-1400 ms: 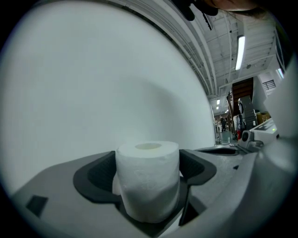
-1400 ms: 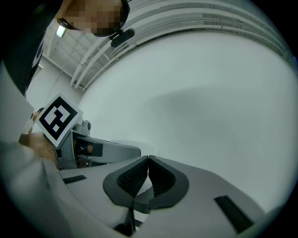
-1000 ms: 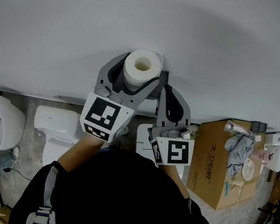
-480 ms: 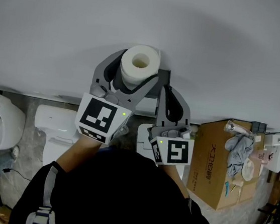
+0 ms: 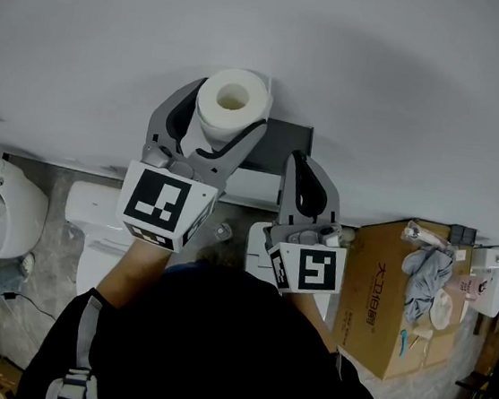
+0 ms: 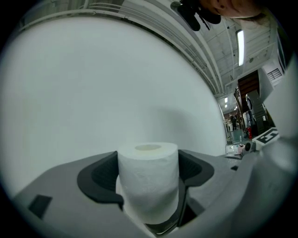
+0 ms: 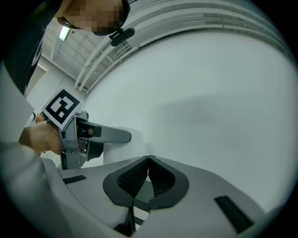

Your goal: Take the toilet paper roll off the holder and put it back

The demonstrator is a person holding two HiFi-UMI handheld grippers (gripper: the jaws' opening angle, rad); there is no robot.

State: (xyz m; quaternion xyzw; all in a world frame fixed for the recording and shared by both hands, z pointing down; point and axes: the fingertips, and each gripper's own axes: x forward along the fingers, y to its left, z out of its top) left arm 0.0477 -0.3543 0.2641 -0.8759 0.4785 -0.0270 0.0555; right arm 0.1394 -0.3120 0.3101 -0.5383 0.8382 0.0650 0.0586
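My left gripper [image 6: 148, 173] is smooth, matt grey plastic with black rubbery pads [image 6: 100, 179]. The toilet paper roll [image 6: 148, 190] is soft white paper, faintly textured. On my right gripper [image 7: 148, 159] the black pads [image 7: 132, 178] are finely ribbed. The wall [image 5: 382, 75] looks smooth and matt, the holder [image 5: 286, 135] dark and matt, and the box [image 5: 380, 296] is plain brown cardboard.
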